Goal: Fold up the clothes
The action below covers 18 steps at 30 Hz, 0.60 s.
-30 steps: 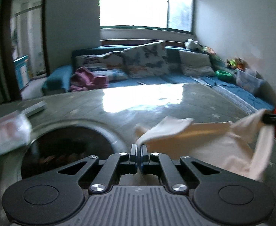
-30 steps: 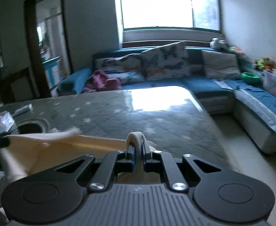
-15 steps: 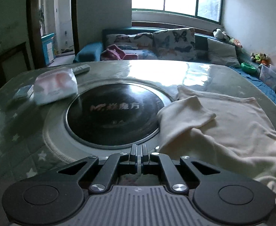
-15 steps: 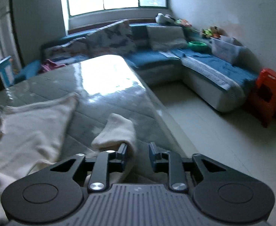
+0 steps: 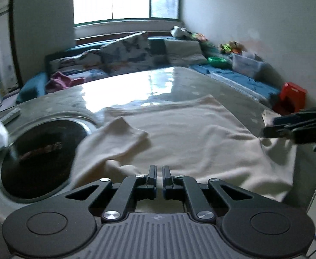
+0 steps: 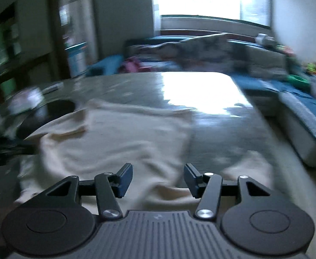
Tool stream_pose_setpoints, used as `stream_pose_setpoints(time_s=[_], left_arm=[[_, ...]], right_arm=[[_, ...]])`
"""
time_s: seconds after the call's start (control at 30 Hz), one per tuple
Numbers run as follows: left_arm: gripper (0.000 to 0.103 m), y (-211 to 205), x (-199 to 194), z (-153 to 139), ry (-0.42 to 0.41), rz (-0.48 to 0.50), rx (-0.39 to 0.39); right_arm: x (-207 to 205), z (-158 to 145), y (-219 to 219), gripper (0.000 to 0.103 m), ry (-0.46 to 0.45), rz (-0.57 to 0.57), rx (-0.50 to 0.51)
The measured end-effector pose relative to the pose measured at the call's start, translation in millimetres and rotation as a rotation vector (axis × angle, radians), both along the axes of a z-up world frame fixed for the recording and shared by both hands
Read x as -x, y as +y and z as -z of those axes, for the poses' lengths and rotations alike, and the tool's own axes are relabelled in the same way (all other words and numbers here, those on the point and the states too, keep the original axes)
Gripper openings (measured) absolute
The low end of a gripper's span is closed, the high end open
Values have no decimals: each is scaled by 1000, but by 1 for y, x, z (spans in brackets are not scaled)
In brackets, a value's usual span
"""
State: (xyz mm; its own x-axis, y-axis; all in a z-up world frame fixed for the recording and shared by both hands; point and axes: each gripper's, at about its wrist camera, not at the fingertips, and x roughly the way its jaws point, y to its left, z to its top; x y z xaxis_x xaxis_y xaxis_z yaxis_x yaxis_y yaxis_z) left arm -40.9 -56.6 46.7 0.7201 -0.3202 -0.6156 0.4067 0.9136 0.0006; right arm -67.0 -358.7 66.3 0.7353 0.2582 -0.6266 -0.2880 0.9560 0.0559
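Cream garment (image 5: pixel 179 133) spread on glossy table (image 5: pixel 136 86), sofa (image 5: pixel 136 51) behind; left gripper (image 5: pixel 159 173) narrow, right gripper (image 6: pixel 158 172) wide.

The cream garment (image 5: pixel 186 133) now lies spread flat beside the round black hob (image 5: pixel 39 157), no longer lifted. The left gripper (image 5: pixel 159 176) shows a narrow gap where it was clamped, and the right gripper (image 6: pixel 158 178) stands wider apart, empty.

Living room around a glossy table

A black round hob (image 5: pixel 39 157) is set into the table (image 5: pixel 136 88). Behind stand a blue sofa (image 5: pixel 233 75) with cushions (image 5: pixel 125 54), a window (image 5: pixel 125 0) and a red stool (image 5: pixel 291 97).
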Motion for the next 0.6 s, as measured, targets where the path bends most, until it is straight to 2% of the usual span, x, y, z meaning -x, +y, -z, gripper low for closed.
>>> stream_pose_setpoints(time_s=[0.27,0.47,0.6], left_arm=[[6,-6,-1,28,81,29,-22],[6,2,18,27,111,66,-10],[6,11,25,24,148,95,3]], right_arm=[[-8,18,61,53,37,-184,21],[5,30,81,53,100,-282,61],[25,31,91,53,100,-349,95]])
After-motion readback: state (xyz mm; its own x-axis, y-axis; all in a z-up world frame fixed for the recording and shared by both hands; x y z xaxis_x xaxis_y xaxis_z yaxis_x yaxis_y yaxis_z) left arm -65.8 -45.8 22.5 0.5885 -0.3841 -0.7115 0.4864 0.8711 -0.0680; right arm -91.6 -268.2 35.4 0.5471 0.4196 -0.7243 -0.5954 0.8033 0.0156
